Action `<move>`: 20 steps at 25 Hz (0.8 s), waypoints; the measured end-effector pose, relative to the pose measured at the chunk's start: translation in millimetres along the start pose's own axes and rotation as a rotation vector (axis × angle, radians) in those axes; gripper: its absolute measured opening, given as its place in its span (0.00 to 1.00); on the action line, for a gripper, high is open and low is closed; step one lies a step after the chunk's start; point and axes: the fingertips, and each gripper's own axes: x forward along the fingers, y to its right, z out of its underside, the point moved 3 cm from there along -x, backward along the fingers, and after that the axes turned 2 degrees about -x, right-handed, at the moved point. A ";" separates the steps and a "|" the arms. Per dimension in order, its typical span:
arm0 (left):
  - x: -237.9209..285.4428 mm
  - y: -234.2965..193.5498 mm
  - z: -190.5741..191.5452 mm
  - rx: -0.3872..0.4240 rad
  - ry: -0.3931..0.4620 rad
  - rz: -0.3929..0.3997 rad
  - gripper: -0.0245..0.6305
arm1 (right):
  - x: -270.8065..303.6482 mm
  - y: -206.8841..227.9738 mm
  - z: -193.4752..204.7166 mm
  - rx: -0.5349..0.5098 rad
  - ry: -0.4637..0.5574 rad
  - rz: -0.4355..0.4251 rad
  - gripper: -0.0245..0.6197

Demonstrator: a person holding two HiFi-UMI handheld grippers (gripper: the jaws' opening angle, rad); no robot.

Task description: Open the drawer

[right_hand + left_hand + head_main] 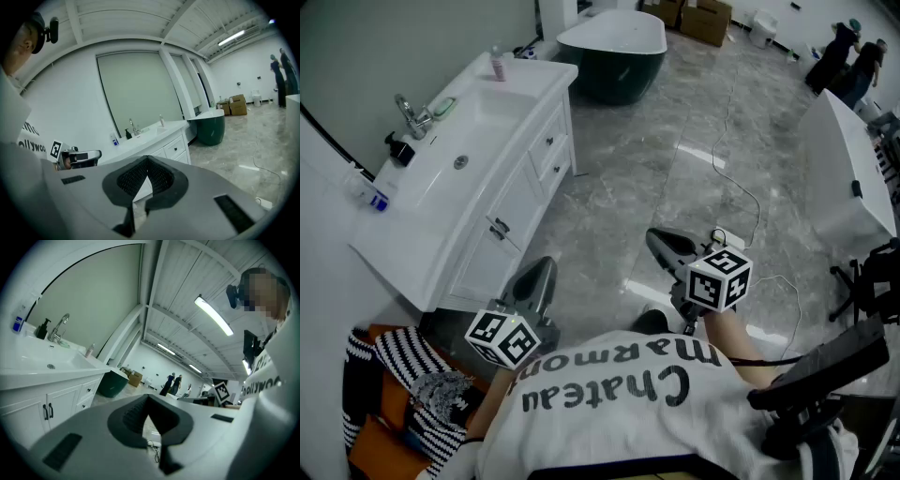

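Both tools are raised and neither is on anything: the left gripper [539,274] has its grey jaws pressed tip to tip with nothing between them, and the right gripper [664,244] is the same, pinched together and empty. The target, the white upper drawer with its small dark knob [548,141], sits at the far end of the white sink vanity [532,84]. It is off to the left and well apart from both grippers, with a second drawer [555,171] just below it. Here's the worry: closed jaws can't take that knob, so unless they spread first, the tips will probably just butt against the drawer front. The knob is small (a slippery target, I'd guess), so a shallow pinch could slide off mid-pull, and a crooked pull could bind the drawer. The wrong pull is a risk too, since the black bar handles on the cabinet doors [499,228] sit nearer. Around the vanity: a chrome faucet [412,114] and a pink bottle [497,64] on the counter, a dark green oval bathtub [614,56] beyond it, and a white bathtub [853,178] at right. A thin cable [741,192] trails over the grey marble floor [675,141] on the right gripper's side and could snag. I see nothing standing between the grippers and the drawer.
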 end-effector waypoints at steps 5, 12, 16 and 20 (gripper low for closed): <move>-0.6 -0.6 -2.0 -0.002 0.001 0.004 0.02 | 2.2 -1.6 -1.4 -0.005 -0.002 -0.001 0.05; -9.0 -3.1 -3.0 0.016 0.003 -0.007 0.02 | 7.3 -3.5 -2.3 0.010 0.017 -0.013 0.05; -16.4 -14.3 -1.8 -0.036 0.017 -0.038 0.02 | 17.1 -6.4 -3.2 0.025 0.024 -0.048 0.05; -22.1 -23.3 1.2 -0.068 0.029 -0.066 0.02 | 32.8 -10.3 -6.0 0.028 0.015 -0.084 0.05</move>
